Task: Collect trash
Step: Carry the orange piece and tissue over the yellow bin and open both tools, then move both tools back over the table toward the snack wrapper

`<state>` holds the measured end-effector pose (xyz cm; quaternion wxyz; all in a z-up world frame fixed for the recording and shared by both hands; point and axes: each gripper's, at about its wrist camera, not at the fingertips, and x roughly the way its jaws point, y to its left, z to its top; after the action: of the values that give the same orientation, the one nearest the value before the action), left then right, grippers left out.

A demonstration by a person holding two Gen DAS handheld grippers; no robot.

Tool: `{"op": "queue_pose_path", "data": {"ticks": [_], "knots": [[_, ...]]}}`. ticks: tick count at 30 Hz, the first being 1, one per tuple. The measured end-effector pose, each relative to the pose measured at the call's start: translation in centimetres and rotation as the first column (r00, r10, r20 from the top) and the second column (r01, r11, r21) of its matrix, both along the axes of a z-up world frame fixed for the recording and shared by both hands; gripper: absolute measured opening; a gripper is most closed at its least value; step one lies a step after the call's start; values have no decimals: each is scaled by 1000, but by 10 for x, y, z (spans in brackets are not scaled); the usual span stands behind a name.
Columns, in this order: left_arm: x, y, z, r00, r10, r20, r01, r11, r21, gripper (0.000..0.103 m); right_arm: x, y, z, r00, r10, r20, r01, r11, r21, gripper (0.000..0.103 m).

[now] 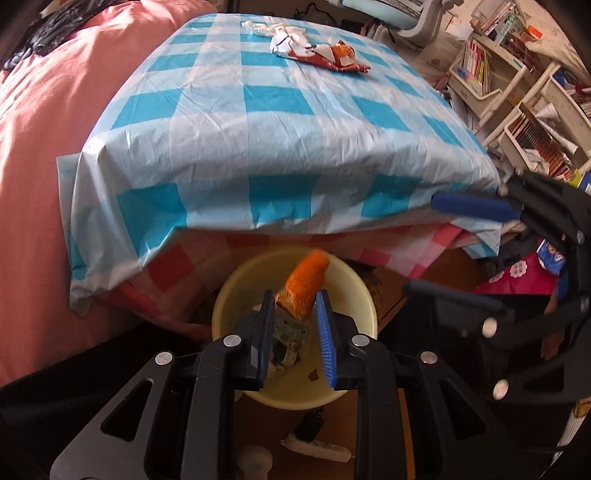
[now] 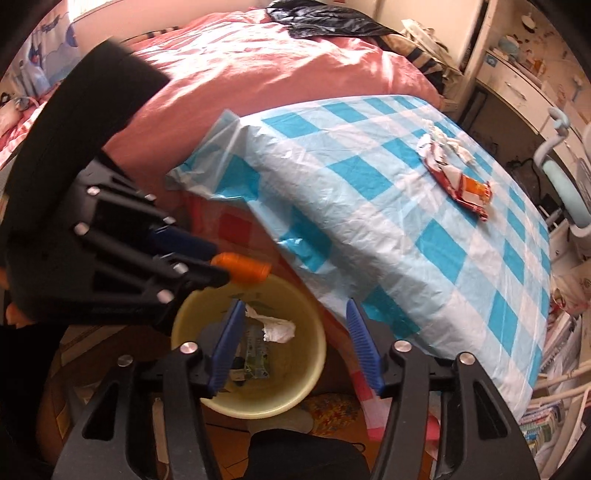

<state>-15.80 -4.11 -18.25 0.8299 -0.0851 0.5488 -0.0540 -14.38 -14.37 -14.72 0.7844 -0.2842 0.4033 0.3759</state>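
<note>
My left gripper (image 1: 294, 302) hangs over the yellow bin (image 1: 236, 288) on the floor. An orange peel (image 1: 306, 286) sits between its fingers, touching the left pad with a gap at the right pad. In the right wrist view the peel (image 2: 243, 267) sticks out beyond the left gripper (image 2: 216, 260). My right gripper (image 2: 295, 314) is open and empty over the bin (image 2: 306, 339), which holds a white tissue (image 2: 277, 328) and wrappers. A red snack wrapper (image 1: 328, 55) and crumpled white paper (image 1: 258, 27) lie on the blue checked tablecloth (image 1: 258, 129).
A pink bed (image 1: 44, 129) stands left of the table. Bookshelves (image 1: 517, 92) and an office chair (image 2: 565, 192) are to the right. A white power strip (image 1: 317, 446) lies on the floor by the bin. Bags (image 1: 517, 273) sit under the table's right side.
</note>
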Motion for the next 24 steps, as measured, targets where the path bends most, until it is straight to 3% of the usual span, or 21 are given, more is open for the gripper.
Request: {"op": "queue_pose_path", "data": {"ticks": [6,13,24], "knots": [[-1,2,3,1000,15,21,-15,1000,-3,37,4,-2,1,998,-45,45,46,999,-17,71],[0,6,10,995,50,83,-52,999,16,48,9,-4,3,991,-77,110,83,995,-51,78],[6,14,27,968,131,212,-148,987,63,65,13,-7,16,971,-112,212,123,992,-40,83]]}}
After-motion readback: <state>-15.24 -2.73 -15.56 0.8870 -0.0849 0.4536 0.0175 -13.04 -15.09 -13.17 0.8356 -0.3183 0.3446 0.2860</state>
